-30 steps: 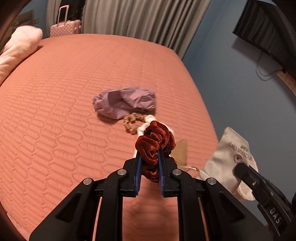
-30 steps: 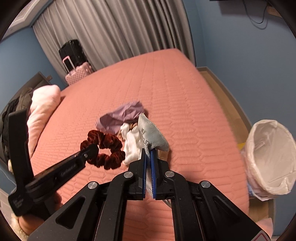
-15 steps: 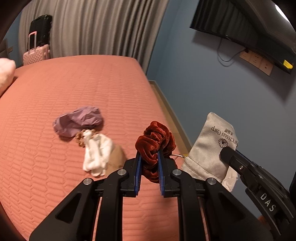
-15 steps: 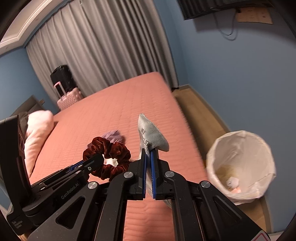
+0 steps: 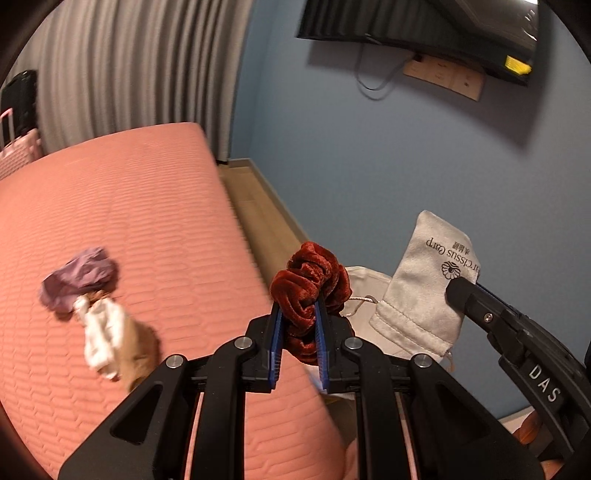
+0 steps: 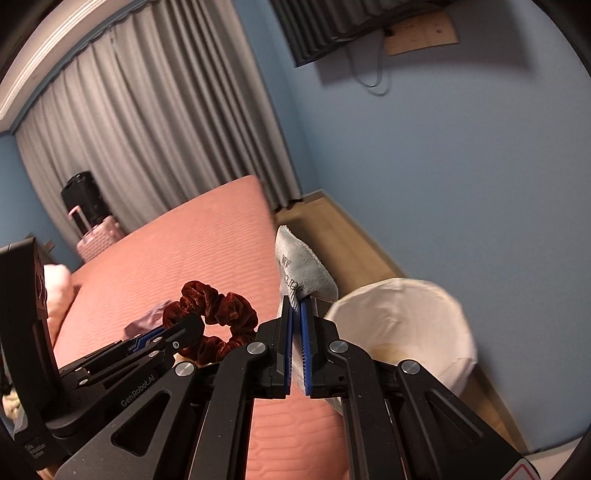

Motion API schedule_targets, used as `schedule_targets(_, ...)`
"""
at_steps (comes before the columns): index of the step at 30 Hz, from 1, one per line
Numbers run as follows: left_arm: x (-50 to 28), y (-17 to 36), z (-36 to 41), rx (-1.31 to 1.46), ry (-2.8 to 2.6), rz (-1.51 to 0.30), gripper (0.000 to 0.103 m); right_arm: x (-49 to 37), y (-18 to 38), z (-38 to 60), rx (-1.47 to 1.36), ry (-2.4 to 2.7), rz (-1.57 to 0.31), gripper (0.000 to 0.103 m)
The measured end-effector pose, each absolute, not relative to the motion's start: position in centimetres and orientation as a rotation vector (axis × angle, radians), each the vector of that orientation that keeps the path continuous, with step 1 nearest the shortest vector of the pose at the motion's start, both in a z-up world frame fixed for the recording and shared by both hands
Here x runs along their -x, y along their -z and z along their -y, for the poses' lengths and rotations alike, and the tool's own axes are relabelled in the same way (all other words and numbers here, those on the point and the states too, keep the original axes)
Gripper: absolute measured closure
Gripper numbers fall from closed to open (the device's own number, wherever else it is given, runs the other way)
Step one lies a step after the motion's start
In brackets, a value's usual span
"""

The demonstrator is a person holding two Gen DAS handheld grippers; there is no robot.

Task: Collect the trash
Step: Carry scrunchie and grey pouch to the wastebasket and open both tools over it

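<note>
My left gripper [image 5: 298, 306] is shut on a dark red velvet scrunchie [image 5: 308, 280], which I carry above the bed's right edge. The scrunchie [image 6: 212, 319] also shows in the right wrist view, left of my right gripper [image 6: 296, 302]. That gripper is shut on a grey drawstring pouch [image 6: 303, 266] with printed lettering; the same pouch [image 5: 424, 280] hangs at the right of the left wrist view. A white-lined trash bin [image 6: 402, 328] stands on the floor just right of the pouch. A purple crumpled piece [image 5: 79, 277] and white cloth [image 5: 101, 332] lie on the bed.
The pink quilted bed [image 5: 129, 221] fills the left. A strip of wooden floor [image 6: 347, 251] runs between the bed and the blue wall [image 6: 461, 184]. Grey curtains [image 6: 155, 140], a pink suitcase [image 6: 98, 236] and a wall-mounted TV [image 5: 424, 26] are further off.
Both grippers have swung right and risen with the scrunchie and pouch, from over the bed toward its right edge. The trash bin now sits closer in the right wrist view.
</note>
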State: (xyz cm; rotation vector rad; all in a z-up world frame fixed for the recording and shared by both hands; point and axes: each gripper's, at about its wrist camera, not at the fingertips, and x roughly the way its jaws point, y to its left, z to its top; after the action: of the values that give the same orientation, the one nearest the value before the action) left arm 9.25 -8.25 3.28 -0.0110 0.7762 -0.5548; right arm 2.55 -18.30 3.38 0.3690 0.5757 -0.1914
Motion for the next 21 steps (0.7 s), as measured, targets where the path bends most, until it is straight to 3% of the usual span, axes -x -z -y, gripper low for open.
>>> schedule_targets(13,-9.9,-2.5,15.6,-0.03,0.703,-0.798,0.083,-1.0,-2.5,25.0,-0.406,0.326,-0.56,0.099)
schedule_targets(15,-10.1,-2.5,15.9,-0.029,0.694,-0.784,0.063,-1.0,-2.5,25.5,-0.409,0.333,-0.558,0.099)
schedule_targets(17,-10.2,-2.6,15.9,-0.022,0.681,-0.776,0.051,-1.0,-2.5,25.9,-0.408,0.339,-0.553,0.099)
schedule_targets(21,-10.4,-2.7,15.8,-0.01,0.665,-0.767,0.046,-1.2,-2.4,26.3,-0.408,0.342,-0.55,0.099)
